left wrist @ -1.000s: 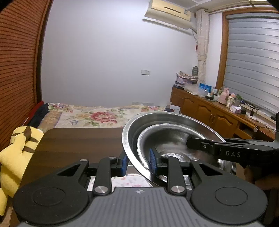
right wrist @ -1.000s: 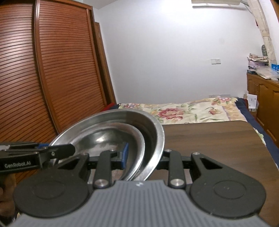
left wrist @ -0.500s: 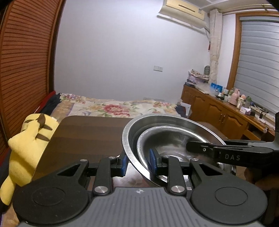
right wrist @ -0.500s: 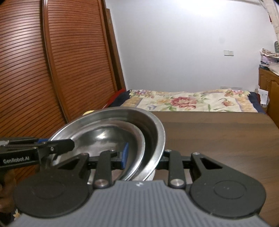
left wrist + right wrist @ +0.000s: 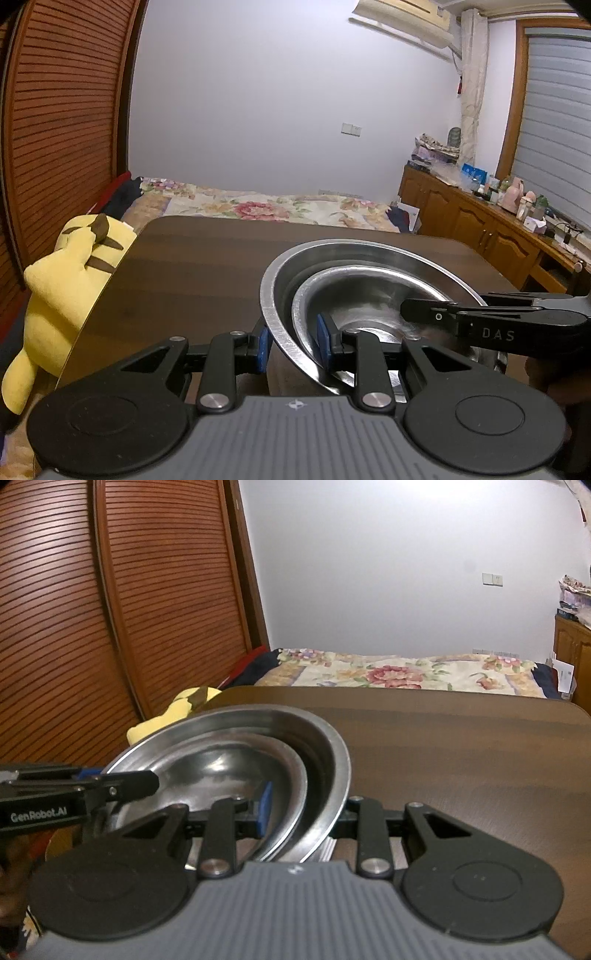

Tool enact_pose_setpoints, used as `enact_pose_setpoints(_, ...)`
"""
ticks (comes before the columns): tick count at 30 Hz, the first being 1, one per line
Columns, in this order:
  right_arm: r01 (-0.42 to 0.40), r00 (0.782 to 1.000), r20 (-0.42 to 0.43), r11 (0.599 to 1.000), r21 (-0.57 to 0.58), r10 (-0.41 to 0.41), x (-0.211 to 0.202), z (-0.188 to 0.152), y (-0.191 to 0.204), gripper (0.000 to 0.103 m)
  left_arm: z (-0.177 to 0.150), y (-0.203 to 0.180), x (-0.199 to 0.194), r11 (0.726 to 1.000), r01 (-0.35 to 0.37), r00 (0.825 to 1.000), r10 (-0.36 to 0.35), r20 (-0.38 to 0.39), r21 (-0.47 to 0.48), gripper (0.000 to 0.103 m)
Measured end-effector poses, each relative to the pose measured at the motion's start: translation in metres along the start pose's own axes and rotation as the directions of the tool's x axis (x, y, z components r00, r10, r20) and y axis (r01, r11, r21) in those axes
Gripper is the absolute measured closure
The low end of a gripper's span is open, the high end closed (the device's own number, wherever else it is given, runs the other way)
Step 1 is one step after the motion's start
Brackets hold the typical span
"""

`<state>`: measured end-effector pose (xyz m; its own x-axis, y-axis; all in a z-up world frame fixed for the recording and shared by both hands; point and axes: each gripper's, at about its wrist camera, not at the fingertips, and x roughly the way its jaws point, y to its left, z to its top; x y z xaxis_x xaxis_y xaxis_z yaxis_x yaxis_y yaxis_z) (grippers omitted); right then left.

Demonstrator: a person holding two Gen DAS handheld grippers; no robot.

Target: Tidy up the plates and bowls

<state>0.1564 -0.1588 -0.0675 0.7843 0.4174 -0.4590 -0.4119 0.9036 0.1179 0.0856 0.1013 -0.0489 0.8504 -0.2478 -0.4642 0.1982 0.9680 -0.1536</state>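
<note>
Two nested steel bowls are carried between two handheld tongs over a dark wooden counter (image 5: 192, 266). The large outer bowl (image 5: 295, 254) holds a smaller inner bowl (image 5: 369, 291) seated off-centre toward the near rim. The left tongs (image 5: 290, 347) are clamped across the combined rims at about 9 o'clock of the stack, one blue pad on the outer wall of the large bowl and the other inside the small bowl, so one pinch secures both vessels. The right tongs (image 5: 301, 812) grip the opposite side at about 3 o'clock in the same manner: a blue pad shows inside the small bowl, while the outer finger is largely hidden behind the large bowl's wall. Each tool is visible from the other's camera, reaching in over the rim. Judgement: the two-sided hold is chosen because thin, slick steel rims would pivot or slip under a single pinch, and opposed grips keep the stack level. The stack sits at the near edge of the counter; whether its base touches the surface cannot be told. A yellow plush toy (image 5: 62, 295) lies off the counter's left edge, well clear. Risk: uneven release would tip the stack.
</note>
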Motion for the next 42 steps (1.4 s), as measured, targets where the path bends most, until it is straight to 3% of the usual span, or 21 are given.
enact_pose_setpoints(24,-0.010,1.000,-0.025,1.000,-0.003,0.010,0.010,-0.007,-0.001,0.071,-0.009,-0.001,0.009,0.999,-0.034,0.999,0.034,-0.017,0.013,0.076)
enact_pose_setpoints(27,-0.022,0.999,-0.027,1.000,0.003,0.022,0.010,-0.007,-0.002,0.065,-0.009,-0.001,0.009,0.999,-0.038,0.999,0.039,-0.018,0.014,0.076)
enact_pose_setpoints(31,-0.002,1.000,-0.013,1.000,-0.016,0.001,0.007,-0.006,0.003,0.040,-0.007,-0.002,0.010,0.999,-0.048,0.999,0.049,-0.020,0.013,0.076)
enact_pose_setpoints(42,0.015,0.998,0.054,0.999,-0.033,-0.014,-0.008,0.004,0.001,0.039,-0.005,-0.001,0.006,0.998,-0.063,0.998,0.063,-0.011,0.014,0.072)
